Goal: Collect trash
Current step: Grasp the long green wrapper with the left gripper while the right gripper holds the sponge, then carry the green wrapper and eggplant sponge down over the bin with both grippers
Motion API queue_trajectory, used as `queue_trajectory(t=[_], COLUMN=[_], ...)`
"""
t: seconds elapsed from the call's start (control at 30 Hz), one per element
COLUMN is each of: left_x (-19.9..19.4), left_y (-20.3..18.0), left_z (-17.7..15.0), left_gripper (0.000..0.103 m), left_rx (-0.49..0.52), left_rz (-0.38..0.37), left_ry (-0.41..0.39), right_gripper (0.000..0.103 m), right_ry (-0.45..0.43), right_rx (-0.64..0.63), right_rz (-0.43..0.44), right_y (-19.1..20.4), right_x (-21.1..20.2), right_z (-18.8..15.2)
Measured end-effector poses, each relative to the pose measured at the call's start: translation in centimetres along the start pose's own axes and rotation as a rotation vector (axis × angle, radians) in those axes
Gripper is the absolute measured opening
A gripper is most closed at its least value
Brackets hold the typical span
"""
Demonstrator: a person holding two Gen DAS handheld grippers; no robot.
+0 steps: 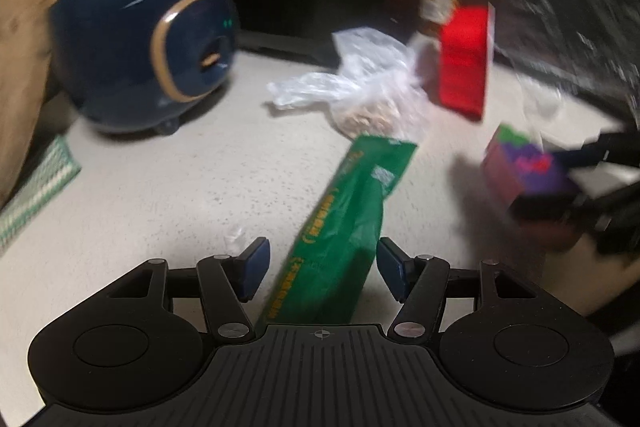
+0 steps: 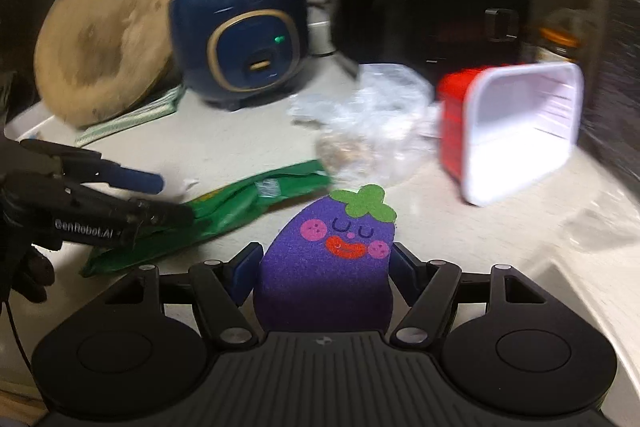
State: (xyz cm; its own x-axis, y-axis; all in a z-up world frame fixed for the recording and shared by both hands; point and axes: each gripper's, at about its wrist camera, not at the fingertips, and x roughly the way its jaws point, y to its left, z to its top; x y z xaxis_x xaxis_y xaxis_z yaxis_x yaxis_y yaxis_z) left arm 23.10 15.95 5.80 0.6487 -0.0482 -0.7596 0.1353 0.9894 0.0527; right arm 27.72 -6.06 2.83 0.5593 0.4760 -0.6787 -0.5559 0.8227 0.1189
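Observation:
A green snack wrapper [image 1: 344,227] lies on the pale counter between the fingers of my left gripper [image 1: 323,267], whose jaws stand wide apart around it without pressing it. It also shows in the right wrist view [image 2: 224,211], with the left gripper [image 2: 160,203] over its left end. My right gripper [image 2: 326,271] is shut on a purple eggplant-shaped sponge [image 2: 332,255], seen from the left wrist view as a purple block [image 1: 528,171]. A crumpled clear plastic bag [image 1: 360,87] with crumbs lies behind the wrapper. A red tub [image 2: 512,131] with a white inside lies on its side.
A dark blue rice cooker [image 1: 148,43] stands at the back left, a black appliance [image 2: 432,19] behind the bag. A round wooden board [image 2: 100,39] leans at the left over a green-striped cloth [image 1: 36,187]. A jar [image 2: 556,39] stands at the back right.

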Motion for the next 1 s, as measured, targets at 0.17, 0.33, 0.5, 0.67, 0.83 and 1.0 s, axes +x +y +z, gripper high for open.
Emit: queue_trajectory(t=[0.17,0.33,0.5,0.67,0.83,1.0], left_x=[0.1,0.8,1.6,2.9,3.3,3.1], left_y=[0.5,0.7,-0.2,-1.0,-0.7,-0.7], left_z=[-0.6,-1.1,-0.5,0.2,0.3,0.4], left_gripper=[0.065,0.065,0.065,0.065,0.055,0.042], left_rx=[0.081,0.094,0.075,0.068,0.036,0.019], left_rz=[0.009,0.012,-0.013,-0.004,-0.005,-0.011], left_ry=[0.047,0.089,0.08,0.086,0.085,0.089], right_gripper=[0.069,0.069,0.069,0.069,0.069,0.069], right_ry=[0.005,0.019,0.026,0.024,0.01,0.014], right_rx=[0.054,0.124,0.126,0.111,0.091,0.102], right_rz=[-0.066,-0.081,-0.083,-0.079,-0.092,-0.1], right_y=[-2.1,-3.2,-2.8,-2.2,-1.6,-1.7], right_x=[-1.9,-2.7,-2.8,-3.1,-3.8,-4.2], right_z=[-1.7,-2.8,-3.1,-3.3,-3.5,-3.8])
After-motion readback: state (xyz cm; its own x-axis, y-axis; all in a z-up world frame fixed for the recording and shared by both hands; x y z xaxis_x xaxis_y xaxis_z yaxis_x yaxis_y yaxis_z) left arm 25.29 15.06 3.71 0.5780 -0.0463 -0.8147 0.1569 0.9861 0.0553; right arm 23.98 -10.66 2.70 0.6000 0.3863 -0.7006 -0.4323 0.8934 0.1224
